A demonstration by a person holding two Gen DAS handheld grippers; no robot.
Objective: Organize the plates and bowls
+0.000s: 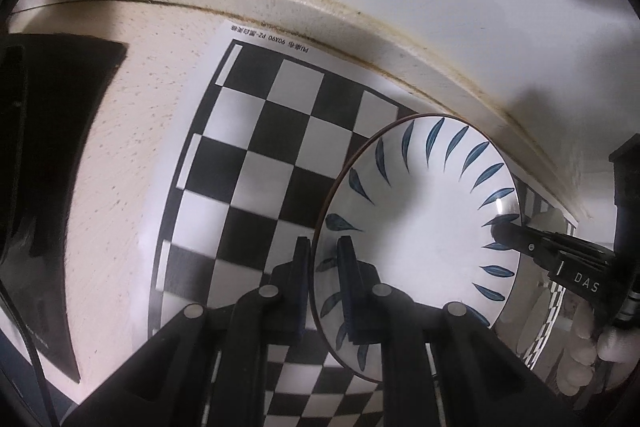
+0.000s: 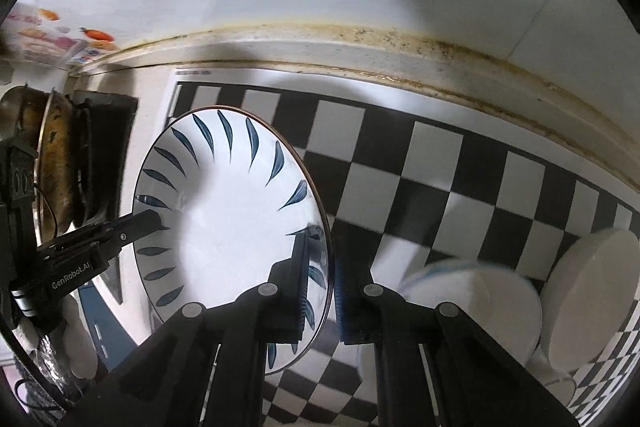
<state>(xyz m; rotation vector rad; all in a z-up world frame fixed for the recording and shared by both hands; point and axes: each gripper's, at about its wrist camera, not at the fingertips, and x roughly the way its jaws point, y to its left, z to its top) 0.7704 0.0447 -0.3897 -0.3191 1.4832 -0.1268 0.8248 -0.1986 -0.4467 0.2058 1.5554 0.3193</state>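
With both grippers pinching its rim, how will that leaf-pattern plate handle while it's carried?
Probably stiff: the plate looks like glazed ceramic, so no flex. Likely slippery, since a glare spot shows on the glaze where the left hand-held gripper and right hand-held gripper clamp only the thin rim. Fragile if dropped onto the checkered mat.

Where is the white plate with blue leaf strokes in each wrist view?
Left wrist: white plate with blue leaf strokes sits right of centre, rim in the left tool.
Right wrist: plate sits left of centre.
Shared landmark: black-and-white checkered mat underneath.
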